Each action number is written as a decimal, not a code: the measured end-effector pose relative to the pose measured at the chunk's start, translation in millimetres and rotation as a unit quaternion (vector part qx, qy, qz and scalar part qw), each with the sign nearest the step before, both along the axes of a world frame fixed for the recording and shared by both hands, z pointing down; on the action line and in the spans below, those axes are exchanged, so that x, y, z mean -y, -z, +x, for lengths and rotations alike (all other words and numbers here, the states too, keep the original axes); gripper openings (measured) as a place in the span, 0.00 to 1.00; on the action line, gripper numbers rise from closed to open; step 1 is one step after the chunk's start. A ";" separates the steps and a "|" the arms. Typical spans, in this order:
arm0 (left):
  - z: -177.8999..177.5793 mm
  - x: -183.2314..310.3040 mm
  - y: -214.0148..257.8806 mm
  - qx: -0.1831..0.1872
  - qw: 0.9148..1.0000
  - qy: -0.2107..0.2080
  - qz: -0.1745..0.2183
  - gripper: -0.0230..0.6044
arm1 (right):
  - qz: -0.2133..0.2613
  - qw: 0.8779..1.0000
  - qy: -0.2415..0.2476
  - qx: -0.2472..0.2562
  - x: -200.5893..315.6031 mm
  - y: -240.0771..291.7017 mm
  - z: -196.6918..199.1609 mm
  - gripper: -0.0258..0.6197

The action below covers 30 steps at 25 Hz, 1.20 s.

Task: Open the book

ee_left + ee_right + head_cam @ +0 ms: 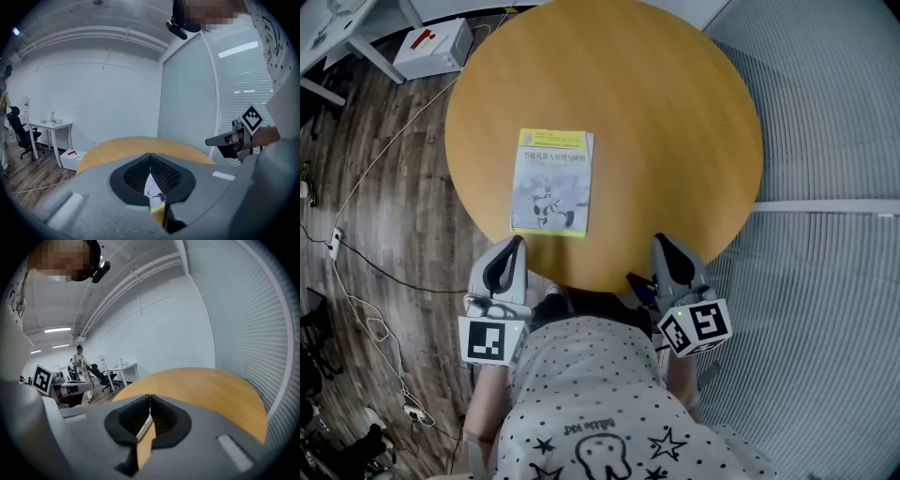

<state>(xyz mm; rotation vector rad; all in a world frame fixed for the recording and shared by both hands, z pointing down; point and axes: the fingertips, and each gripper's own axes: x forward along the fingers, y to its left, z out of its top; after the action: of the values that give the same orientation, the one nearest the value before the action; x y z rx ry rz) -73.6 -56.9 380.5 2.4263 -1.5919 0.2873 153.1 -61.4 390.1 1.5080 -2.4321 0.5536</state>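
Note:
A closed book point(551, 183) with a pale cover and a yellow-green top band lies flat on the round wooden table point(675, 122), left of its middle. My left gripper point(515, 244) hangs at the table's near edge, just short of the book's lower left corner, jaws shut and empty. My right gripper point(662, 242) is at the near edge further right, apart from the book, also shut and empty. In the left gripper view a sliver of the book point(154, 196) shows below the closed left gripper point(150, 155). The right gripper point(150, 397) shows its jaws meeting over the tabletop point(211, 390).
A white box point(431, 47) sits on the wooden floor beyond the table's far left, with cables point(356, 197) trailing across the floor. A blind-covered glass wall point(834, 141) runs along the right. A white desk point(49, 126), an office chair and a standing person point(78, 363) are further off.

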 end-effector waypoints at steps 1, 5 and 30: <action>3.1 4.6 0.2 -0.002 1.000 0.001 0.002 0.05 | -0.001 1.000 0.002 0.001 4.7 -1.4 2.5 0.05; 12.6 15.8 -5.1 0.010 1.000 0.011 -0.004 0.05 | -0.008 1.000 0.012 0.006 13.0 -9.5 13.3 0.05; 18.0 24.7 12.1 0.023 0.999 -0.026 0.027 0.05 | 0.023 0.999 -0.038 0.018 15.5 6.0 24.3 0.05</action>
<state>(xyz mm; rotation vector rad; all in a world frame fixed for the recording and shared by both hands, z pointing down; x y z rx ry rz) -55.7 -81.6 368.4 2.5215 -1.5764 0.3146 177.3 -76.9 384.1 1.6293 -2.4374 0.5477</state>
